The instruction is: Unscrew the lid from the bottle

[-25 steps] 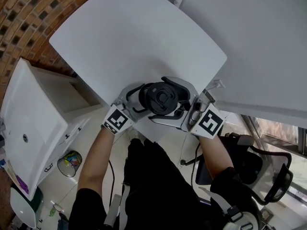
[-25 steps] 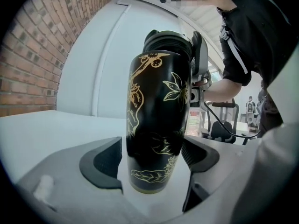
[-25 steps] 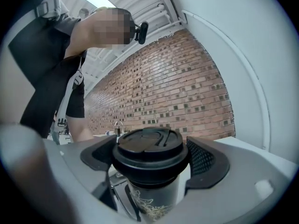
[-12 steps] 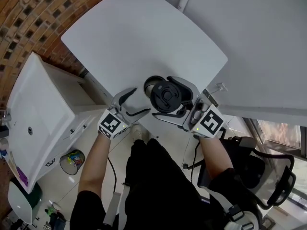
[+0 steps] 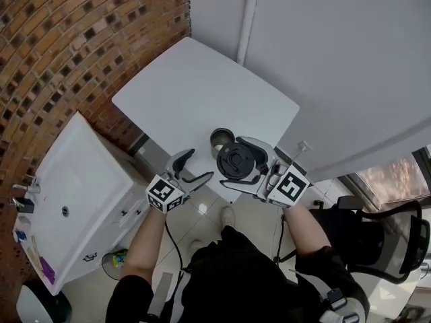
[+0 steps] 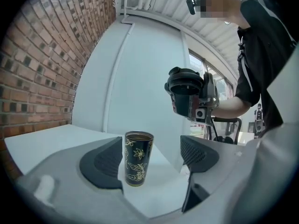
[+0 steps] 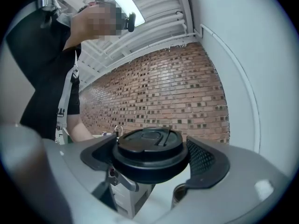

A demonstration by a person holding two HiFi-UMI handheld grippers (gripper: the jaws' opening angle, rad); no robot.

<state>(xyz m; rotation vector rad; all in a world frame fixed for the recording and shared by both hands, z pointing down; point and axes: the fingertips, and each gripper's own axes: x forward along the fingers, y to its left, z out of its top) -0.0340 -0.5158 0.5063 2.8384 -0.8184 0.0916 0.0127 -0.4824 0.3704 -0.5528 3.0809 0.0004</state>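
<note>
My right gripper clamped on round black plastic lid, jaws pressing rim both sides. Lid held in air, clear of bottle. Black bottle with gold flower pattern stands upright, mouth open, near edge of white table. My left gripper wide open, holding nothing; bottle just ahead, untouched.

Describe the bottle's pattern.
The bottle is black with gold floral outlines; left gripper view shows it best.

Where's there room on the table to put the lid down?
The table is bare beyond the bottle, toward the white wall, and leftward toward the brick wall. The near edge is crowded: the bottle, the open left gripper, and the right gripper holding the lid.
</note>
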